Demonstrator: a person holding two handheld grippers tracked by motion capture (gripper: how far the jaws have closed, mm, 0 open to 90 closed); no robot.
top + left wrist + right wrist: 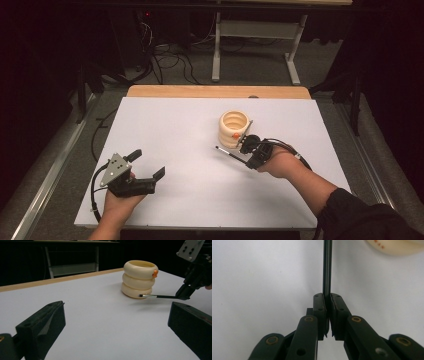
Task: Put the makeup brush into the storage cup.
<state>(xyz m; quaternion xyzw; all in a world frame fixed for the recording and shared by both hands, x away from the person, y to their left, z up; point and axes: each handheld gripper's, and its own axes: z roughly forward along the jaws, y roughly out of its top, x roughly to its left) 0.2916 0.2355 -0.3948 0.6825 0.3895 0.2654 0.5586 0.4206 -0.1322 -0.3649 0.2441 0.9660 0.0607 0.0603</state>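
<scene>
Right gripper point(248, 156) clamped on thin black brush point(229, 155), held above table at 7 o'clock of cream ringed holder point(234, 128); left gripper point(148, 164) wide, idle. Brush likely light, stiff, slippery; grip mid-handle, avoid bristles

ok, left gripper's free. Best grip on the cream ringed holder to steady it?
Take the cream holder at a groove between its three stacked rings, jaws level, coming from the open table side facing the left gripper. The rings bulge, so the pads seat best in the narrower waist. Keep clear of the brush held by the right gripper near its base, and of the orange knob.
</scene>
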